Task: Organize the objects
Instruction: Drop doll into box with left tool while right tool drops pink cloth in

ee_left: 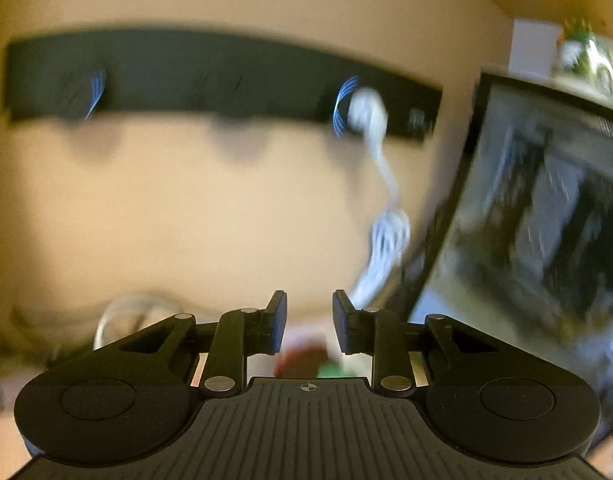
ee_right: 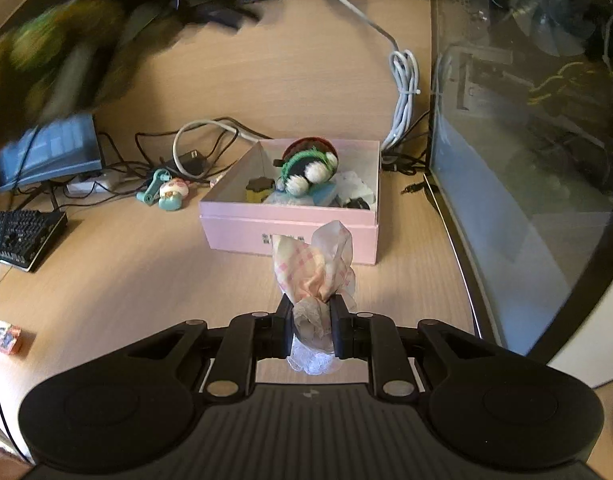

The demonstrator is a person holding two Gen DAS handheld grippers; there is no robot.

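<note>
In the right wrist view my right gripper (ee_right: 311, 326) is shut on a bunched pink plaid cloth piece with white lace (ee_right: 318, 268), held just in front of an open pink box (ee_right: 290, 232). Inside the box lie a green, black and red crocheted toy (ee_right: 308, 164), a yellow block (ee_right: 259, 189) and other small items. The left wrist view is blurred: my left gripper (ee_left: 309, 322) is open with nothing between its pads, high above the desk and facing a black power strip (ee_left: 210, 76). A red and green blur (ee_left: 306, 360) shows just below its fingers.
A glass-sided case (ee_right: 526, 120) stands to the right of the box. A bundled white cable (ee_right: 404, 92) runs from the power strip. Left of the box lie a mushroom figurine (ee_right: 172, 192), a teal piece (ee_right: 152, 188), tangled wires, a keyboard (ee_right: 18, 240) and a small orange packet (ee_right: 6, 338). A blurred dark-green shape (ee_right: 66, 52) fills the top left.
</note>
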